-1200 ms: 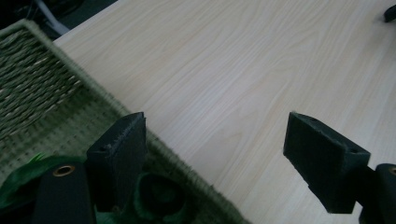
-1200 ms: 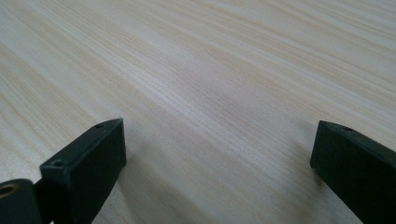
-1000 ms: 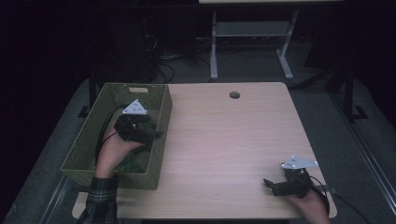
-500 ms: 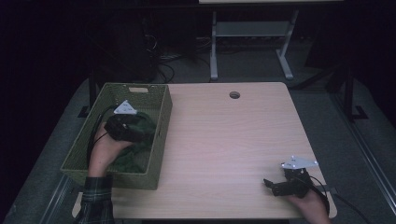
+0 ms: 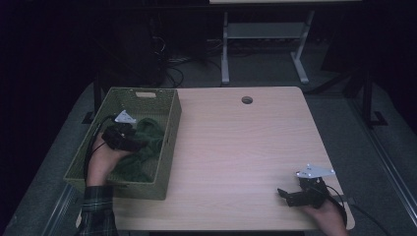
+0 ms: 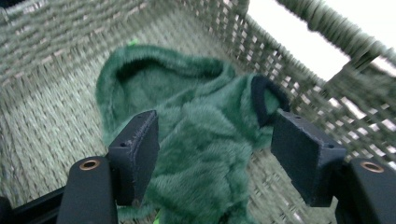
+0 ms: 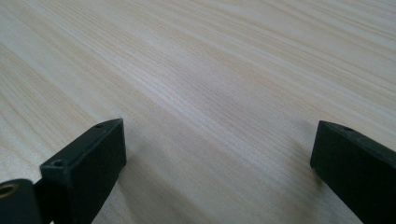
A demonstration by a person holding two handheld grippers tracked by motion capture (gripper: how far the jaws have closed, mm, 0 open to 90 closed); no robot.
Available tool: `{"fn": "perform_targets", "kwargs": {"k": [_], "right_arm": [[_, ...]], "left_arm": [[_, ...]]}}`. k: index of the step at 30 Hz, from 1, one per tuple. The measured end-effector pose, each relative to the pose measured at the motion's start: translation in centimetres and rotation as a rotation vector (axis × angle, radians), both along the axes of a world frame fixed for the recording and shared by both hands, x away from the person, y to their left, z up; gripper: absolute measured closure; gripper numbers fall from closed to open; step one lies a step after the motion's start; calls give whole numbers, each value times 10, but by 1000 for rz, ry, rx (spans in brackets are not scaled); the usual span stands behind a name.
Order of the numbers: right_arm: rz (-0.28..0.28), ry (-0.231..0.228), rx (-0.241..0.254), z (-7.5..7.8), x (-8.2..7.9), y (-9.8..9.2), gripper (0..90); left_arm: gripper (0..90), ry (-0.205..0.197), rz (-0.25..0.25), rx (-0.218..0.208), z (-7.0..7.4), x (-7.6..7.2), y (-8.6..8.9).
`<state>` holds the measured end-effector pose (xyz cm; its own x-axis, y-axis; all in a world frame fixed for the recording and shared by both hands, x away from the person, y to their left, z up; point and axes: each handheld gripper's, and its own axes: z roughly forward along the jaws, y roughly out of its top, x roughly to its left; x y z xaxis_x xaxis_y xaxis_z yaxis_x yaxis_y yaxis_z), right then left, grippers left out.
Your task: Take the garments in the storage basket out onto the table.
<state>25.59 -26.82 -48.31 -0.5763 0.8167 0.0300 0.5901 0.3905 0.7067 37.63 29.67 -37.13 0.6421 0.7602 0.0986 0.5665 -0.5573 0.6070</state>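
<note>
A green fleece garment (image 5: 146, 147) lies crumpled inside the woven olive basket (image 5: 169, 129) at the table's left edge. My left gripper (image 5: 139, 142) is down in the basket, pointing at the garment. In the left gripper view its jaws (image 6: 215, 128) have just been closing. They still stand apart on either side of the fleece (image 6: 196, 107), whose dark-trimmed cuff lies by the right jaw, and the pads do not press on it. My right gripper (image 5: 285, 195) rests near the front right corner of the wooden table (image 5: 236, 147). It is open over bare wood (image 7: 219, 140).
The basket walls (image 6: 56, 70) close in around the left gripper. A round cable hole (image 5: 247, 100) sits at the table's far edge. Beyond the table a metal stand (image 5: 260, 49) and cables are on the dark floor.
My left hand has moved leftward and lower into the basket, bringing the gripper down to the green garment. The right gripper has stayed where it was.
</note>
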Motion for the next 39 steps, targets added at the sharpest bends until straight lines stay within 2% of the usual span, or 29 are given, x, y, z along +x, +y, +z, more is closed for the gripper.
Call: {"fn": "perform_targets", "kwargs": {"k": [9, 25, 29, 39], "right_arm": [[0, 0, 0, 0, 0, 0, 31], [-1, 1, 0, 0, 0, 0, 31], [-1, 1, 0, 0, 0, 0, 31], [0, 0, 0, 0, 0, 0, 31]], "left_arm": [[272, 80, 21, 43, -21, 8, 4], [253, 199, 42, 94, -44, 14, 6], [321, 234, 44, 91, -46, 15, 6], [715, 267, 29, 40, -40, 12, 8]]}}
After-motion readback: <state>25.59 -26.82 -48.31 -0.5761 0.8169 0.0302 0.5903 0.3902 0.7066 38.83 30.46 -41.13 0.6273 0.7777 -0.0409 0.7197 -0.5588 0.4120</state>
